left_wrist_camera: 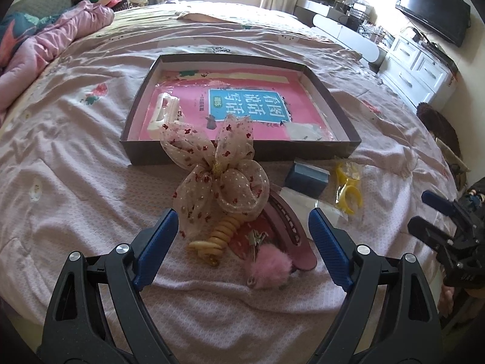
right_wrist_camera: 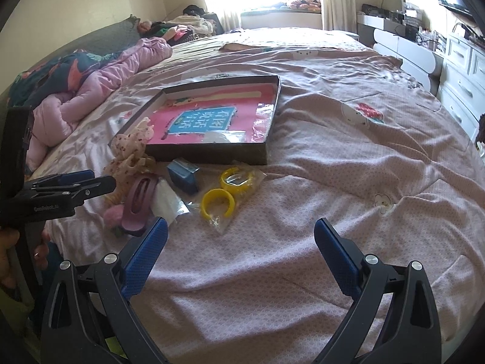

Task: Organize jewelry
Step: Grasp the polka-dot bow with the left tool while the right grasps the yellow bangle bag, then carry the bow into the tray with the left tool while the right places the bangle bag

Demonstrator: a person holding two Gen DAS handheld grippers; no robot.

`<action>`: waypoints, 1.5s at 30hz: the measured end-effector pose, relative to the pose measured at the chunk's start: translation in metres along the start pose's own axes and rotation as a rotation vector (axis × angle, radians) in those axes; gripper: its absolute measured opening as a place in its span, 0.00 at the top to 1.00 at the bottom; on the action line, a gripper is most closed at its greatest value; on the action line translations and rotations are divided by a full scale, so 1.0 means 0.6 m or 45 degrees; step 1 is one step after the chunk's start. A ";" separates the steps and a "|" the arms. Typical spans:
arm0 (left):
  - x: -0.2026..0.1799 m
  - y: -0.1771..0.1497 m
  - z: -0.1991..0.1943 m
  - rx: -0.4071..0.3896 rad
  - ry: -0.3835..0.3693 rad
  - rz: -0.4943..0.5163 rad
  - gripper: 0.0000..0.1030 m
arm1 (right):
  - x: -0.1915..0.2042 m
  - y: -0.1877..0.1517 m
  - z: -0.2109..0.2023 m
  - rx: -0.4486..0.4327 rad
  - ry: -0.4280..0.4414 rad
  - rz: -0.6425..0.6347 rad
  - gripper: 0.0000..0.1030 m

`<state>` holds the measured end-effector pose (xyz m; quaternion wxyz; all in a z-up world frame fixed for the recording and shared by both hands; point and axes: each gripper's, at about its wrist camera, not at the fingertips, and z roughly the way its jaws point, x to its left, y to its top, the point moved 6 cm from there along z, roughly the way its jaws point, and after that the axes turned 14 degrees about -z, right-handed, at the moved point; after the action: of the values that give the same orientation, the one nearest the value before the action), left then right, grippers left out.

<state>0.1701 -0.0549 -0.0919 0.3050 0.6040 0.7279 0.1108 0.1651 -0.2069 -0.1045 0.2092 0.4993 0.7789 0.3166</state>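
Pink bedding (left_wrist_camera: 91, 157) carries the whole job. Near its edge sits a heap of hair pieces: a sheer spotted bow (left_wrist_camera: 216, 176), a coiled cream hair tie (left_wrist_camera: 218, 236), a pink pompom clip (left_wrist_camera: 271, 265) and a mauve claw clip (left_wrist_camera: 291, 236), with a small blue box (left_wrist_camera: 306, 177) and bagged yellow bangles (left_wrist_camera: 348, 188) just beside them. Beyond lies the shallow dark tray (left_wrist_camera: 342, 112), holding only a white claw clip (left_wrist_camera: 165, 112) and a clear packet on its pink liner, so most sorting seems left. The left gripper (left_wrist_camera: 242, 236) hangs wide open over the heap, gripping nothing; the right gripper (right_wrist_camera: 241, 248) is equally spread and empty, above bare bedding.
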 end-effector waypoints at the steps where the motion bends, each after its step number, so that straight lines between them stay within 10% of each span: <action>1: 0.000 0.003 0.004 0.001 0.010 -0.004 0.24 | -0.002 0.001 0.005 0.005 -0.002 0.005 0.08; 16: 0.036 0.044 0.064 0.049 0.020 -0.144 0.24 | 0.003 0.019 0.105 0.104 -0.016 0.040 0.19; 28: 0.052 0.045 0.070 0.073 -0.052 -0.191 0.79 | 0.029 0.040 0.161 0.129 0.008 0.052 0.53; 45: 0.055 0.041 0.016 -0.019 -0.083 -0.142 0.85 | -0.022 0.015 0.092 0.056 -0.010 0.076 0.64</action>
<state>0.1927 -0.0199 -0.0967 0.3388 0.5636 0.7492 0.0793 0.2116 -0.2006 -0.1373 0.1917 0.5279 0.7697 0.3037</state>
